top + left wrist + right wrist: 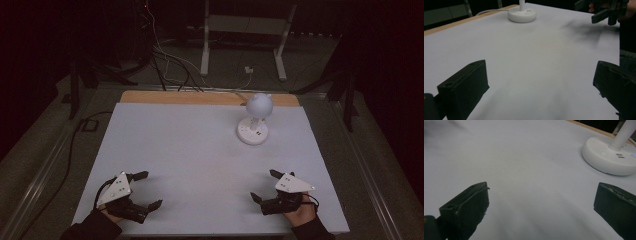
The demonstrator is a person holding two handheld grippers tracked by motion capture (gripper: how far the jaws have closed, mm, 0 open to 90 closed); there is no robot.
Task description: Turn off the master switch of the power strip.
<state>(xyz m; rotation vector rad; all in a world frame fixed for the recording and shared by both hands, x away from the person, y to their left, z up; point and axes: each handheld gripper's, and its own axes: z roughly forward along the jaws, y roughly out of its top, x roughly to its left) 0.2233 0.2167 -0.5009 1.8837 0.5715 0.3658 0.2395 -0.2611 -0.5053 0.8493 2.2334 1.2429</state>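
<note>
At the near edge of the white tabletop (200,150) the left gripper (147,190) rests with its jaws spread wide and nothing between them; in the left gripper view the two black jaws frame only bare surface. On the other side of the near edge the right gripper (264,185) is in the same condition, released and empty, with the hand (300,212) behind it. Both grippers are well apart from each other and from the one object on the tabletop, a small white lamp (255,117) with a round head on a thin stem and a flat round base, which stands toward the far right part, nearer to the right gripper. In the right gripper view the base (609,157) shows small ports on its top side. A white cable (239,93) goes from the lamp over the far wooden edge. I judge that the step in hand is the reach toward the lamp. To do it well, the right gripper should advance low and level, keep the jaws wide, and close on the stem or the base slowly, because the lamp looks top-heavy and the cable may pull it.
</note>
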